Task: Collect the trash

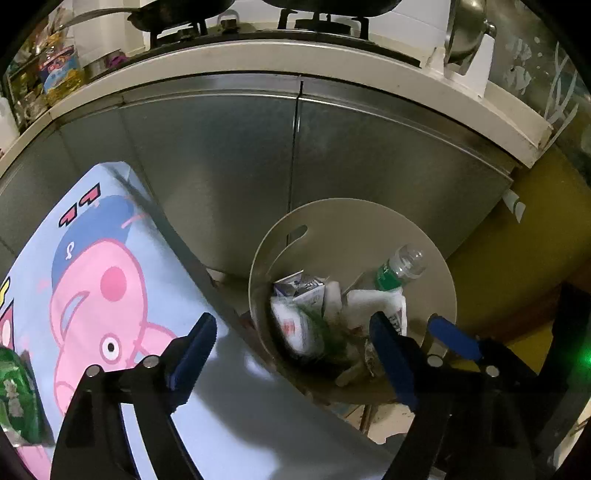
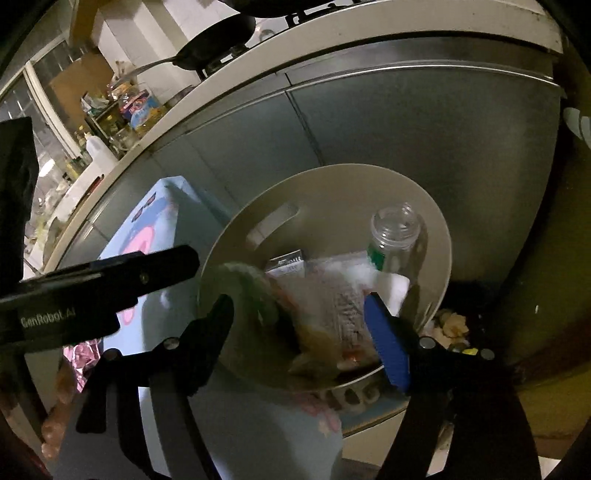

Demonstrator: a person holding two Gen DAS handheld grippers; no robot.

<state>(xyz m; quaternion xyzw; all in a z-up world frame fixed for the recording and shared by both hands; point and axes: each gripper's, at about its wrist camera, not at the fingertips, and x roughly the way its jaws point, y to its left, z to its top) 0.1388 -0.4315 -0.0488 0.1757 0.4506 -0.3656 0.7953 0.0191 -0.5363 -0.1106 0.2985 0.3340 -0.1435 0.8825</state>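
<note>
A beige round trash bin (image 1: 369,225) (image 2: 332,184) stands on the floor against the steel cabinet. Inside lie a clear bottle with a green label (image 1: 400,267) (image 2: 395,236), a small carton (image 1: 301,290) (image 2: 288,264) and white wrappers (image 1: 373,301). My left gripper (image 1: 291,321) hovers open over the bin's near rim, nothing between its blue pads. My right gripper (image 2: 299,301) is open above the bin mouth. Below its jaws a blurred green wrapper (image 2: 258,284) (image 1: 319,332) and a blurred clear packet (image 2: 341,299) are loose in the bin. The left gripper's black body (image 2: 92,288) sits close on the left.
A table with a light-blue cartoon-pig cloth (image 1: 110,280) (image 2: 155,229) touches the bin's left side; a green packet (image 1: 14,387) and pink foil (image 2: 81,350) lie on it. A counter with a stove and pans (image 1: 229,22) overhangs the steel doors (image 1: 221,155). Scraps (image 2: 452,323) lie behind the bin.
</note>
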